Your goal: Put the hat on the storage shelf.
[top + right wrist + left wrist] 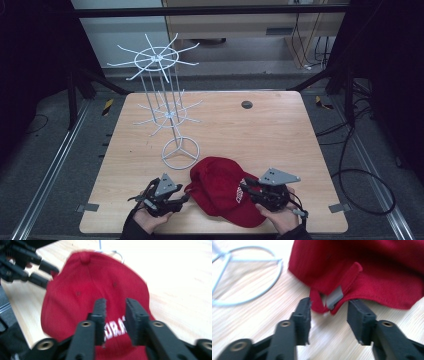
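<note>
A red cap [220, 192] with white lettering lies on the wooden table [280, 130] near its front edge. My left gripper [186, 196] is at the cap's left side. In the left gripper view it is open [331, 306], its jaws on either side of the cap's back strap and grey buckle [334, 297] without closing on them. My right gripper [246, 186] is at the cap's right side. In the right gripper view it is open [115, 305] with a narrow gap over the cap's lettered front panel [117, 330].
A white wire rack [165, 100] with two tiers of hook arms stands behind the cap, its ring base [254, 260] just left of the cap's back. A dark round grommet [246, 104] sits at the table's far side. The left gripper [45, 271] shows across the cap.
</note>
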`<action>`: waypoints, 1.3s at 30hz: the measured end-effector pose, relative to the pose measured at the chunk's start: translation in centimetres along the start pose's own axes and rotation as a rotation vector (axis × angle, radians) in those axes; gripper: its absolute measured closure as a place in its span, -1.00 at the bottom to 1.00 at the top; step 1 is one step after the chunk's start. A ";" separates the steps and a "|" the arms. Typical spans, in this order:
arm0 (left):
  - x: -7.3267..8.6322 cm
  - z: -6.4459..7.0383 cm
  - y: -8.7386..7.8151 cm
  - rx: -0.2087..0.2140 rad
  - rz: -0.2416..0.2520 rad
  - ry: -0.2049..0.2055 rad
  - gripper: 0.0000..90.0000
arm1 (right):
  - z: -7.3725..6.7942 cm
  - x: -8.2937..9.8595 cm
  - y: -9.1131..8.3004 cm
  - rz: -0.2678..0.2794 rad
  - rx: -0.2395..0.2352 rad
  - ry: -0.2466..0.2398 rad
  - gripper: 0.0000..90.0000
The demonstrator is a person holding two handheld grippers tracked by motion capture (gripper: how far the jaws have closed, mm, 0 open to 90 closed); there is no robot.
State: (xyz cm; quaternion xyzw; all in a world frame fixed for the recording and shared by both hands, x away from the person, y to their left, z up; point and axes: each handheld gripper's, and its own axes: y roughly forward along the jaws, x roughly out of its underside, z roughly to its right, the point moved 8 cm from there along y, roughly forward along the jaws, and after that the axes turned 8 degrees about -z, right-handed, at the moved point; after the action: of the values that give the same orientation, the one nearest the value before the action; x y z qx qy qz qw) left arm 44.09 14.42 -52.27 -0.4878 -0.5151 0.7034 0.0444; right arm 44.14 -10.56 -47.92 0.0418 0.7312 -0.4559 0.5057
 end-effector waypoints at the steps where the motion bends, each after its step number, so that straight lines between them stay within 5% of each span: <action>1: 0.2 -0.3 -0.2 -0.008 0.000 -0.003 0.10 | 0.0 -0.6 0.2 0.006 0.005 -0.005 0.42; 13: 2.1 -6.0 -2.5 -0.131 0.060 -0.183 -0.06 | -2.5 -6.0 4.7 0.019 0.005 -0.049 -0.28; 23: 3.0 -9.2 -3.0 -0.216 0.078 -0.248 -0.05 | -5.0 -6.8 9.5 -0.075 0.006 -0.103 -0.57; 27: 3.3 -9.7 -3.2 -0.217 0.085 -0.272 -0.02 | -5.1 -6.2 10.8 -0.135 0.072 -0.152 -0.34; 32: 3.4 -9.9 -3.2 -0.219 0.087 -0.280 0.00 | -4.0 -5.2 10.7 -0.204 0.135 -0.132 0.53; 39: 3.5 -10.0 -3.3 -0.221 0.088 -0.278 0.02 | -2.9 -4.9 9.6 -0.200 0.149 -0.065 0.74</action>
State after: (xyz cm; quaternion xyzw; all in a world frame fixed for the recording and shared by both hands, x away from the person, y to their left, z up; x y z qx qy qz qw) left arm 48.14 24.69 -51.93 -0.4100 -0.5686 0.7043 -0.1120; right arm 49.54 -0.93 -49.90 -0.0086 0.6792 -0.5581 0.4767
